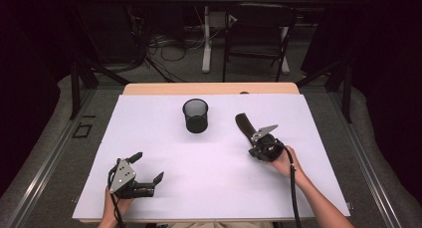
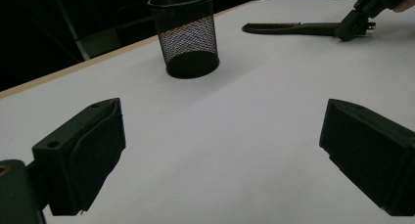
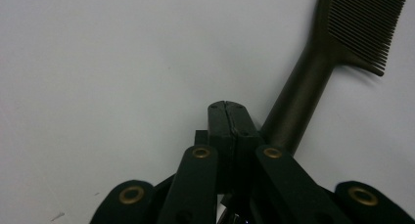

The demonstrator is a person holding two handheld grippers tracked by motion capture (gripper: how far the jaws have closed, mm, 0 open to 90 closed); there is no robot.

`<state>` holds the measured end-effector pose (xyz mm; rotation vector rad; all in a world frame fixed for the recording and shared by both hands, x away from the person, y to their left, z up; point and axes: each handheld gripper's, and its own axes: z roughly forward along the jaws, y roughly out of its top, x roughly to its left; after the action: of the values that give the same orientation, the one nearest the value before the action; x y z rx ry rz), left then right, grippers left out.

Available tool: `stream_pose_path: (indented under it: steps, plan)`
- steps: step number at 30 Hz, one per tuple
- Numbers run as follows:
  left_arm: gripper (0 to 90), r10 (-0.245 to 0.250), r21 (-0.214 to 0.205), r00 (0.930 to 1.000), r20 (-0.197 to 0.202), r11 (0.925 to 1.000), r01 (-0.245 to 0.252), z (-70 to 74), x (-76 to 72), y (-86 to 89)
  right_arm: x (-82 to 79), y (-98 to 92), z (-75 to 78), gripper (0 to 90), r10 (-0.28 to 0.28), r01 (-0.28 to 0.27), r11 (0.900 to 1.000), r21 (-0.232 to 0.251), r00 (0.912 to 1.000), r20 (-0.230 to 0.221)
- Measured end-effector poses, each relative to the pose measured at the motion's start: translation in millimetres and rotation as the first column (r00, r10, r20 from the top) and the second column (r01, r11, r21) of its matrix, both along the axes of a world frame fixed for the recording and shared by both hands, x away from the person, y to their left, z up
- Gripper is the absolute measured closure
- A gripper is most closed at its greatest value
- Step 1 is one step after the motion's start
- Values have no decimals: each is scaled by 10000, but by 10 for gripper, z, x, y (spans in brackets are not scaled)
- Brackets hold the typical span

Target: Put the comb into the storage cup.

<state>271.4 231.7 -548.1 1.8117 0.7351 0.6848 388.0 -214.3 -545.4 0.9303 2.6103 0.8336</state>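
Note:
A dark comb (image 1: 244, 124) lies flat on the white table sheet (image 1: 209, 188), right of centre, teeth at the far end. My right gripper (image 1: 254, 141) rests on the sheet at the comb's near end. In the right gripper view its jaws (image 3: 226, 106) are pressed together, and the comb's handle (image 3: 298, 101) runs alongside them on the right, not between them. A black mesh cup (image 1: 195, 116) stands upright at the middle back. My left gripper (image 1: 148, 167) sits near the front left, jaws wide open with nothing between them; it faces the cup (image 2: 188, 33) and the comb (image 2: 284, 27).
The sheet covers most of the table, with a wooden strip (image 1: 209, 88) showing at the far edge. Beyond the table stand a black folding chair (image 1: 256, 34), a white table leg (image 1: 206, 39) and loose cables (image 1: 164, 46) on the floor.

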Motion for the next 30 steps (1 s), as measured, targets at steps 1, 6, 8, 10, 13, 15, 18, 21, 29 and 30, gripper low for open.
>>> stream_pose_path:
  steps: [1, 6, 8, 10, 13, 15, 18, 21, 29, 30]
  plan:
    - [33, 1, 1, 10000, 0, 10000, -1, 0, 0, 0, 3, -7, -1, 900, -32, 32, 10000, 29, 10000, -5]
    - [34, -8, 2, 10000, 16, 10000, 8, 1, -2, 3, 18, -49, 3, 900, -125, 126, 9999, 8, 9999, -62]
    - [34, -19, 25, 10000, 34, 10000, 19, 3, -2, 5, 24, -60, 3, 900, -162, 162, 9999, 4, 9999, -57]
    - [34, -21, 3, 10000, 45, 10000, 21, 4, -2, 6, 31, -76, 7, 900, -189, 189, 9998, -39, 9998, -97]
    - [34, -8, 1, 10000, 38, 10000, 8, 4, -2, 7, 38, -99, 9, 900, -348, 348, 9994, -18, 9993, -126]
    - [34, -12, -2, 10000, 43, 10000, 12, 4, -2, 7, 46, -108, 9, 900, -327, 327, 9995, -35, 9994, -99]
    - [34, 5, -19, 10000, 39, 10000, -5, 3, -3, 7, 57, -139, 15, 900, -424, 423, 9991, -98, 9990, -116]
    - [34, 10, -22, 10000, 37, 10000, -10, 4, -3, 7, 64, -155, 18, 900, -460, 458, 9989, -119, 9988, -147]
    - [35, 26, -29, 10000, 27, 10000, -26, 5, -4, 7, 78, -186, 17, 900, -584, 582, 9983, -90, 9982, -132]
    - [35, 27, -29, 10000, 36, 10000, -27, 5, -4, 8, 79, -189, 20, 900, -616, 615, 9980, -118, 9980, -119]
